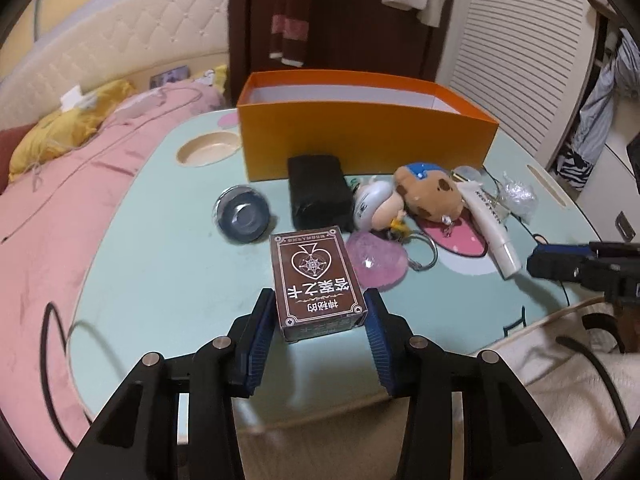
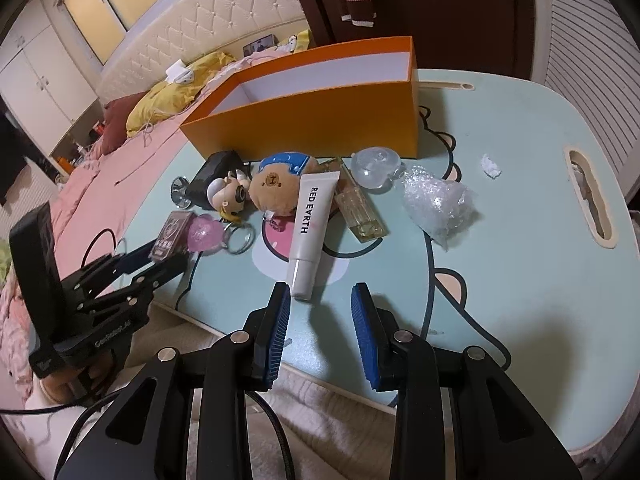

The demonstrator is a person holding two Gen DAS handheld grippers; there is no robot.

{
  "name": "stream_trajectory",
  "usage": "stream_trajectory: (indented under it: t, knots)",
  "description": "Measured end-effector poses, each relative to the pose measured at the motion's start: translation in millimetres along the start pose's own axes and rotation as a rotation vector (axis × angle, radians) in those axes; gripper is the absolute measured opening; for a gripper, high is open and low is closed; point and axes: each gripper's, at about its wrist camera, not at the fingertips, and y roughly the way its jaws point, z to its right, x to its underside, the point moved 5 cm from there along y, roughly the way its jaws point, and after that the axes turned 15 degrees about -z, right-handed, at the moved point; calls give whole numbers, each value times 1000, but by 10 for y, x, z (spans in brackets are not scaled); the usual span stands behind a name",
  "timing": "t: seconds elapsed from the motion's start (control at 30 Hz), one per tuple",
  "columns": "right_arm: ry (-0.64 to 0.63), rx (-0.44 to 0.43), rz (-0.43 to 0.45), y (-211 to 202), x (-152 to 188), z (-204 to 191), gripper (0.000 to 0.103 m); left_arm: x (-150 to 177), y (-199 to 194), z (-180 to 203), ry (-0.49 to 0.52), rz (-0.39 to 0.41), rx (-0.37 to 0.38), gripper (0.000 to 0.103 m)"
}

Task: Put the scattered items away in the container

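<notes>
An open orange box stands at the back of the pale green table. A brown card box lies between the pads of my left gripper, whose jaws stand around it with small gaps each side. Behind lie a black pouch, a dark round lid, a pink heart, a small doll, a brown plush and a white tube. My right gripper is open and empty just before the tube's cap.
A glass perfume bottle, a clear apple-shaped piece and crumpled bubble wrap lie right of the tube. A key ring lies by the heart. A pink bed lies left of the table.
</notes>
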Motion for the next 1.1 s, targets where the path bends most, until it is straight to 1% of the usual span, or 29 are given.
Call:
stream_trajectory:
  t: [0.1, 0.13, 0.17, 0.23, 0.27, 0.37, 0.4, 0.43, 0.53, 0.57, 0.6, 0.63, 0.67, 0.7, 0.73, 0.77, 0.8, 0.83, 0.97, 1.03, 1.1]
  knots:
    - [6, -11, 2, -7, -2, 35, 34, -53, 3, -26, -18, 0, 32, 44]
    - [9, -12, 5, -13, -2, 48, 34, -48, -9, -29, -24, 2, 41, 50]
    - [11, -13, 9, -21, -2, 60, 34, -26, -38, -38, -34, 4, 49, 60]
    - [10, -4, 14, -36, 0, 66, 34, 21, -98, -50, -51, 5, 63, 74]
    - [10, 8, 12, -35, 1, 69, 34, 49, -128, -43, -53, 11, 64, 75]
    - [14, 71, -2, -13, 4, 83, 34, 91, -161, 17, -28, 23, 24, 75]
    - [16, 92, -6, -6, 5, 87, 36, 82, -147, 32, -21, 19, 14, 75]
    - [17, 113, -11, 1, 6, 91, 39, 73, -121, 43, -17, 9, 4, 75]
    - [21, 176, -25, 20, 9, 105, 40, 56, -20, 56, -14, -35, -30, 75]
    - [22, 197, -30, 25, 10, 109, 40, 58, 27, 52, -17, -59, -46, 76]
    - [23, 218, -34, 31, 11, 113, 41, 56, 46, 48, -15, -60, -74, 77]
    - [25, 239, -39, 36, 12, 117, 43, 57, 62, 45, -17, -62, -72, 82]
    - [26, 260, -44, 41, 13, 122, 48, 60, 69, 45, -16, -65, -70, 88]
    - [27, 281, -48, 46, 15, 126, 58, 66, 78, 46, -15, -69, -71, 91]
    - [29, 302, -53, 51, 16, 130, 70, 70, 90, 48, -13, -72, -72, 95]
    - [30, 323, -58, 55, 17, 134, 73, 75, 103, 50, -12, -74, -72, 97]
    - [30, 340, -61, 58, 19, 136, 73, 78, 107, 47, -12, -76, -72, 99]
    - [28, 344, -62, 58, 22, 138, 73, 78, 114, 43, -13, -79, -73, 102]
    - [28, 343, -69, 67, 18, 158, 74, 80, 128, 28, -11, -77, -70, 102]
    - [28, 343, -79, 91, 17, 173, 88, 81, 130, 26, -8, -75, -69, 103]
    - [29, 343, -89, 113, 15, 186, 92, 82, 128, 28, -6, -72, -69, 103]
